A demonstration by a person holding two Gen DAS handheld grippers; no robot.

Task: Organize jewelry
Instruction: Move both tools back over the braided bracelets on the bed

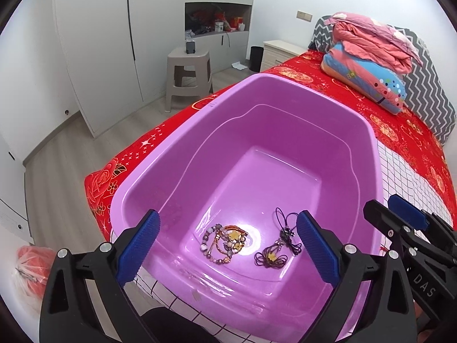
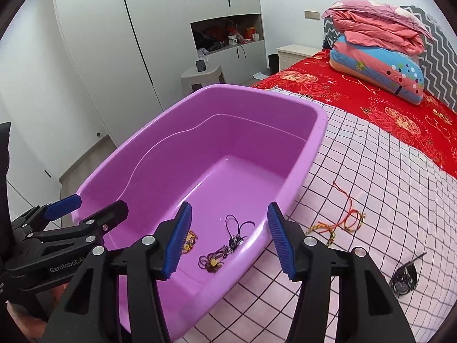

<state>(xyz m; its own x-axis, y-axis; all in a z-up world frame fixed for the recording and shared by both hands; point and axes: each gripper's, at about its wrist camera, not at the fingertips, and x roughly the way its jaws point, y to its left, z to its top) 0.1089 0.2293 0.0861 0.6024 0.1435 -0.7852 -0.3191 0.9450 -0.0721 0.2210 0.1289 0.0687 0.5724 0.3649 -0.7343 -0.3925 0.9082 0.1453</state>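
The bed (image 2: 400,120) carries a red floral cover, with a white grid-patterned cloth (image 2: 357,171) spread over its near part. White wardrobe doors (image 1: 100,43) line the far wall, with one cluttered open niche (image 1: 217,20) set among them. One grey plastic stool (image 1: 188,71) stands on the floor beyond the bed. A stack of folded bedding (image 2: 377,57) sits at the headboard end, well apart from the work area.

One purple plastic tub (image 1: 285,91) rests on the grid cloth near the bed's edge. Its near wall stands between both grippers and the contents.

Two jewelry pieces lie on the tub floor at the near end: one beaded bracelet (image 1: 224,241) with yellow flower charms, and just beside it one dark cord ornament (image 1: 278,247). They lie close together; whether they touch cannot be told. Two more pieces lie outside the tub on the grid cloth: one red and yellow braided cord (image 2: 340,220) near the tub's right wall, and one dark watch-like piece (image 2: 404,277) farther right.

The left gripper (image 1: 228,245) hovers above the tub's near end, jaws spread wide with nothing between the pads; the bracelet and cord ornament show below, in the gap. The right gripper (image 2: 228,243) hangs beside it, jaws partly apart and empty, framing the cord ornament from above. Neither touches any piece.
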